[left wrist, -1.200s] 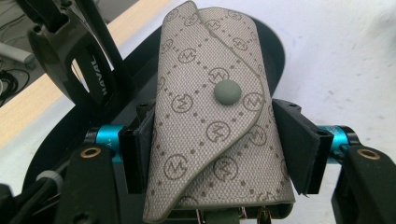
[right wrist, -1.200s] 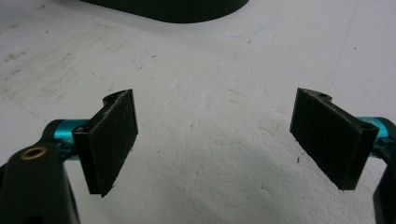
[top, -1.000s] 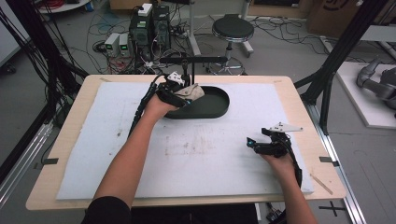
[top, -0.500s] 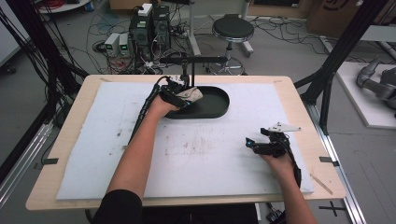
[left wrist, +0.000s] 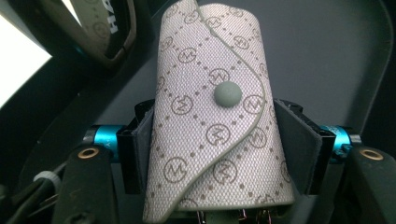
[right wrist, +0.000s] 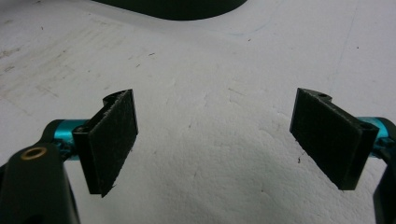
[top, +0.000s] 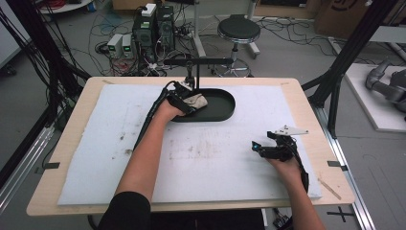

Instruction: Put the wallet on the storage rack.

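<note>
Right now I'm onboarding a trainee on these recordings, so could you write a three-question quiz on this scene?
1. True or false: the left gripper holds the patterned key pouch between its fingers.
2. What lies under the pouch? A) black tray B) stool C) bare wood
3. What is between the right gripper's fingers?

Key: 1 true. 2 A, the black tray. 3 Nothing; they stand apart over the white mat.

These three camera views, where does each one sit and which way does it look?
High view: above the person's side, looking forward and down on the table; both forearms enter from below.
Left gripper view: rides the left hand-held gripper, looking along its jaws clamping a patterned pouch.
Right gripper view: rides the right hand-held gripper, facing the white mat.
Shared: all show the black tray.
</note>
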{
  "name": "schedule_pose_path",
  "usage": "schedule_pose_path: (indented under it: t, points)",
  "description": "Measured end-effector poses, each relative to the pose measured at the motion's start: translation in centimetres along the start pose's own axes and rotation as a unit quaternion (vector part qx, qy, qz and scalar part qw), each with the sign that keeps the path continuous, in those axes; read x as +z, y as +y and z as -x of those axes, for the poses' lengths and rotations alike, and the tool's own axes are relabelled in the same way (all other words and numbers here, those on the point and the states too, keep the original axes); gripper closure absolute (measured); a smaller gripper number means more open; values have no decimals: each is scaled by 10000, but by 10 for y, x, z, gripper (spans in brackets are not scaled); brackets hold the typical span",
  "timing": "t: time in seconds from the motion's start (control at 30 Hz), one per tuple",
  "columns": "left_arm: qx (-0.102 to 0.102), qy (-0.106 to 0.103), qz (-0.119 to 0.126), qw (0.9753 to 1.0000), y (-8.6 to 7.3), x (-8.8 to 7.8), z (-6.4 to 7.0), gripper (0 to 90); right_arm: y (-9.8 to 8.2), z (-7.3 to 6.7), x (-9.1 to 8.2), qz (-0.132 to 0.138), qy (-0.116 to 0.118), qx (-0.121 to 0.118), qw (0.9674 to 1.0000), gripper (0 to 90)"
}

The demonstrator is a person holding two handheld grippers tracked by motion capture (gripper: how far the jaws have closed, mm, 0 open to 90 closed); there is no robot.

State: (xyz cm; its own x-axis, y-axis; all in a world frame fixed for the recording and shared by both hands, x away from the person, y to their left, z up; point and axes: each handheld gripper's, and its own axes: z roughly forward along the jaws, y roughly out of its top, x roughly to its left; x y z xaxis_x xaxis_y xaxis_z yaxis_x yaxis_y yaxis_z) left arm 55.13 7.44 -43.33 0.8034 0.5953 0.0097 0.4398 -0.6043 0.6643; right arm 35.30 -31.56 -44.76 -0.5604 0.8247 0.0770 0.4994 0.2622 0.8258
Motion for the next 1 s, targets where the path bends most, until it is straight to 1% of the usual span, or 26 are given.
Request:
schedule_pose_path:
  t: [0.07, 0.17, 0.33, 0.37, 0.5, 0.57, 0.7, 0.83, 0.9, 1.0]
  points:
    - [35, 75, -134, 9999, 0, 1, 0, 340, 0, 0, 0, -15, 16, -11, 10000, 154]
    - [-33, 125, -152, 9998, -1, 0, 0, 315, 0, 0, 0, -4, 5, 3, 10000, 154]
    - [-68, 113, 63, 9999, 3, -10, 1, 260, 0, 0, 0, -5, 9, -16, 10000, 154]
    - [-60, 122, 76, 9999, 4, -13, 1, 258, 0, 0, 0, -3, 7, -2, 10000, 154]
    - [-133, 128, 140, 9997, 5, -22, 3, 243, 0, 0, -1, -5, 12, -5, 10000, 154]
    - [-109, 139, 114, 9998, 6, -26, 5, 237, 0, 0, -1, -3, 5, -17, 10000, 154]
    - [-93, 160, 211, 9996, 7, -37, 9, 231, 0, 0, -2, -10, -3, 11, 10000, 154]
    - [-129, 168, 310, 9993, 6, -49, 12, 229, 0, 0, -2, 15, -17, -10, 10000, 154]
    - [-230, 111, 443, 9987, 4, -56, 13, 227, 0, 0, -2, 12, -19, 3, 10000, 154]
    - [-259, 76, 597, 9979, 0, -66, 17, 225, 0, -1, -3, 20, -20, 11, 10000, 154]
